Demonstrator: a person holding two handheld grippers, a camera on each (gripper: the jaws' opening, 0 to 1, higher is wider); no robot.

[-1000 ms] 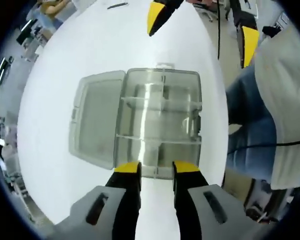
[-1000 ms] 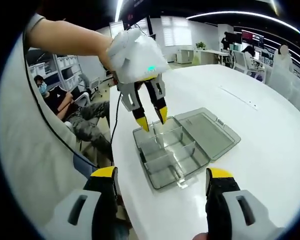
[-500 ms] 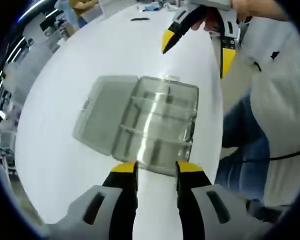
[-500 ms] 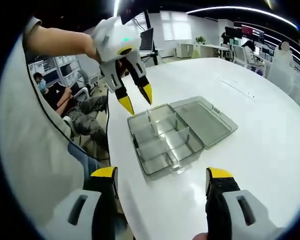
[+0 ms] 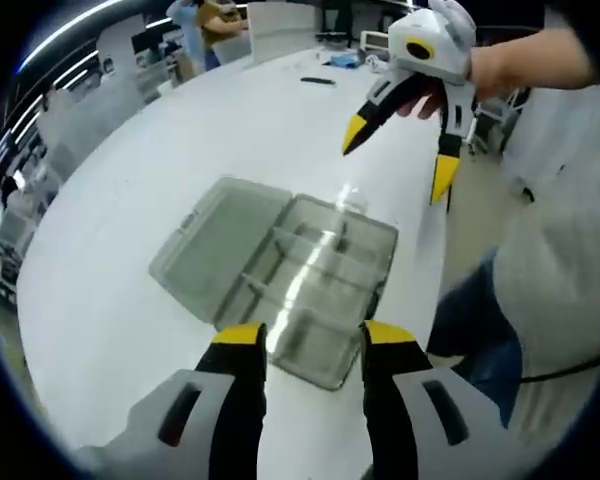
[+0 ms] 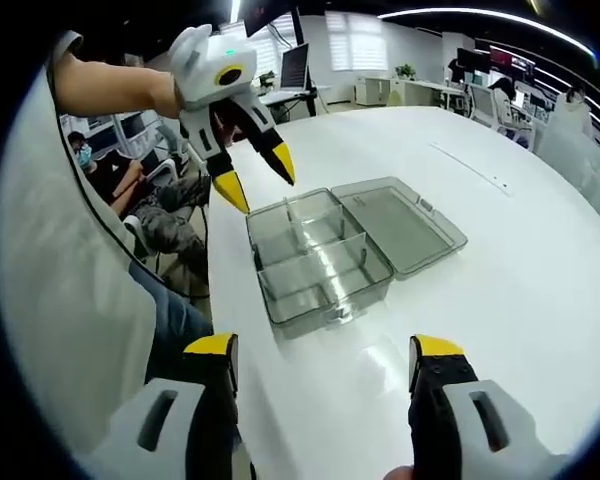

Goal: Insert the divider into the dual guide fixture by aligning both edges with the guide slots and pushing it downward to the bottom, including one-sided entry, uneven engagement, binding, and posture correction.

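Left gripper view: left gripper (image 5: 302,345) has backed off the clear box (image 5: 285,280), jaws spread, empty. Right gripper (image 5: 400,155) hangs above the box's far corner.

Right gripper view: right gripper (image 6: 325,362) spread, well short of the box (image 6: 350,252); divider (image 6: 298,232) stands seated inside. Insertion looks done.

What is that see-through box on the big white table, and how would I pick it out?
Start at the large white round table and look toward its edge nearest the person. There lies a smoky clear plastic organiser box, its flat hinged lid thrown open beside it. Thin clear dividers split the tray into compartments, unlike the plain, undivided lid.
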